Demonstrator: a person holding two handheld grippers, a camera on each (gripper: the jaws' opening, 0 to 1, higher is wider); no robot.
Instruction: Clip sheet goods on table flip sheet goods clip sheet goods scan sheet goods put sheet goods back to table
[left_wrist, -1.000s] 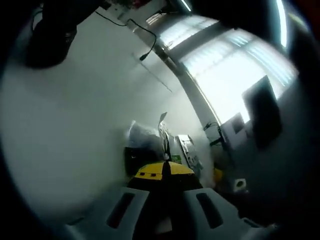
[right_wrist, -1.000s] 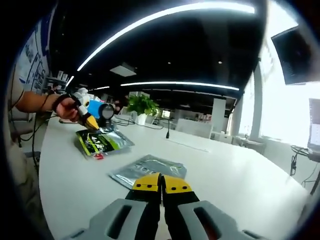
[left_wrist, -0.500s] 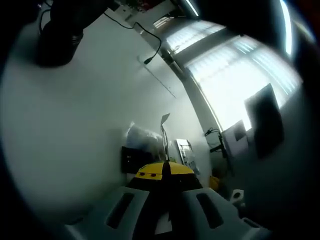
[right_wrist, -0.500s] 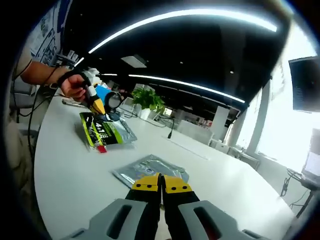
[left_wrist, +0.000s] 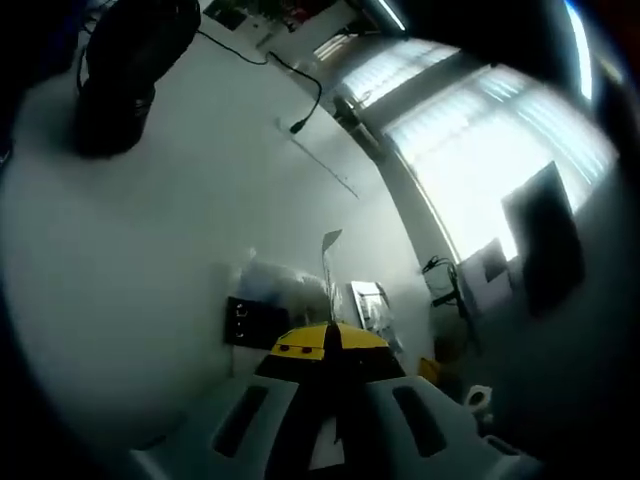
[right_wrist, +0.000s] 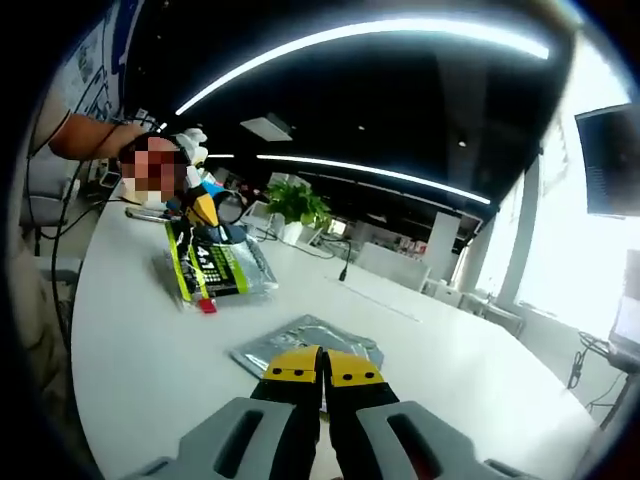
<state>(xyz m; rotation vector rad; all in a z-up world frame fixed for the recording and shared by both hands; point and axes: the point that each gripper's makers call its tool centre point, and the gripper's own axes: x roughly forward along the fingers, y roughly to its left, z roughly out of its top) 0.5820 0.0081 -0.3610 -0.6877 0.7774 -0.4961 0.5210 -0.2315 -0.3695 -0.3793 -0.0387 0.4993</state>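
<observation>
- In the right gripper view the right gripper (right_wrist: 322, 366) rises from the near edge with its yellow-tipped jaws pressed together, nothing between them.
- Just beyond its tips a silver sheet pouch (right_wrist: 305, 344) lies flat on the white table (right_wrist: 450, 370).
- Farther off to the left, the left gripper (right_wrist: 207, 212) comes in, its yellow tips pinching the top edge of a green-and-black sheet pouch (right_wrist: 212, 266).
- That pouch hangs tilted from the tips, its lower edge at or just above the table; whether it touches is not clear.
- A small red piece (right_wrist: 206, 305) lies on the table just beside the pouch's near corner.
- A person's forearm (right_wrist: 85, 138) reaches in from the far left, behind the left gripper.
- A potted green plant (right_wrist: 298, 206) stands far back on the table, with a black cable (right_wrist: 345, 268) lying near it.
- In the left gripper view the left gripper (left_wrist: 328, 340) has its yellow tips shut, and a thin sheet edge (left_wrist: 326, 262) rises from between them, seen edge-on and blurred.
- Beyond the tips sit blurred silver packets (left_wrist: 285, 290) and a dark rectangle, on the same white tabletop (left_wrist: 150, 250).
- A black round object (left_wrist: 125, 65) stands at the far left of that view, and a black cable (left_wrist: 300, 95) trails across the table toward bright windows (left_wrist: 470, 150).
</observation>
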